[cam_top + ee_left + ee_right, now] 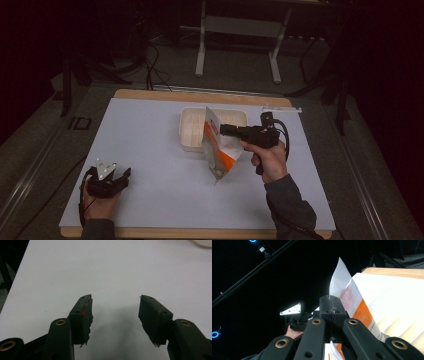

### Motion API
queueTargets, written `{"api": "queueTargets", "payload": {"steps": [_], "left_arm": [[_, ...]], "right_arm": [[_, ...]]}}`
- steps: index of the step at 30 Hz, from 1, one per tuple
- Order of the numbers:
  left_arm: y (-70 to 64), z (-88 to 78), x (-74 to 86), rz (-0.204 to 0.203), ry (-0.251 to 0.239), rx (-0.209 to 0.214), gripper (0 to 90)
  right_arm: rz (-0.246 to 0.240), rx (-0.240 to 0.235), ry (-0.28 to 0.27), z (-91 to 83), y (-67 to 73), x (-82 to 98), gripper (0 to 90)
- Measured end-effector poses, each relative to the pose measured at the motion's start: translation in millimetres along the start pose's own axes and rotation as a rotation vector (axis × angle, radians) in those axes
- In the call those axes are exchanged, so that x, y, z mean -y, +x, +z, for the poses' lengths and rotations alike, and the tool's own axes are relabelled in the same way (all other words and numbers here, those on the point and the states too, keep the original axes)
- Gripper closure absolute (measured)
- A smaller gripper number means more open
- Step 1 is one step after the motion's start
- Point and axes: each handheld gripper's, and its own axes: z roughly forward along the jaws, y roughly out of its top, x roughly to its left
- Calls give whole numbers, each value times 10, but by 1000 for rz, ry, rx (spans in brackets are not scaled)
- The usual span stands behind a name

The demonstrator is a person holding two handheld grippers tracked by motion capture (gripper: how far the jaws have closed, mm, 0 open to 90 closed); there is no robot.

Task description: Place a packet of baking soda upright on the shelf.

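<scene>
A white and orange bag (pixel 218 146) hangs tilted above the table, its lower corner near the surface. My right gripper (pixel 223 129) is shut on the bag's edge; in the right gripper view the jaws are pressed together on the bag (pixel 352 300) at the right gripper (pixel 333 307). Behind the bag lies a cream ridged tray (pixel 190 127). At the table's near left corner my left gripper (pixel 124 176) rests in a hand. The left gripper (pixel 115 312) is open, with bare table between its jaws.
A white mat (pixel 150 150) covers the wooden table (pixel 150 94). A small white bar (pixel 282 108) lies at the far right edge. A metal stand (pixel 240 30) is on the floor beyond. The other hand's gripper (pixel 294 315) appears in the right gripper view.
</scene>
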Motion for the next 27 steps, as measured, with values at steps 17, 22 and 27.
{"api": "queueTargets", "payload": {"steps": [17,22,27], "left_arm": [[3,2,0,-4,3,1,443],[3,4,0,-4,4,1,442],[2,5,-2,-2,6,-1,443]], "right_arm": [[-4,5,-42,95,57,-168,900],[4,7,-52,126,31,-194,900],[-7,19,-49,182,21,-216,900]]}}
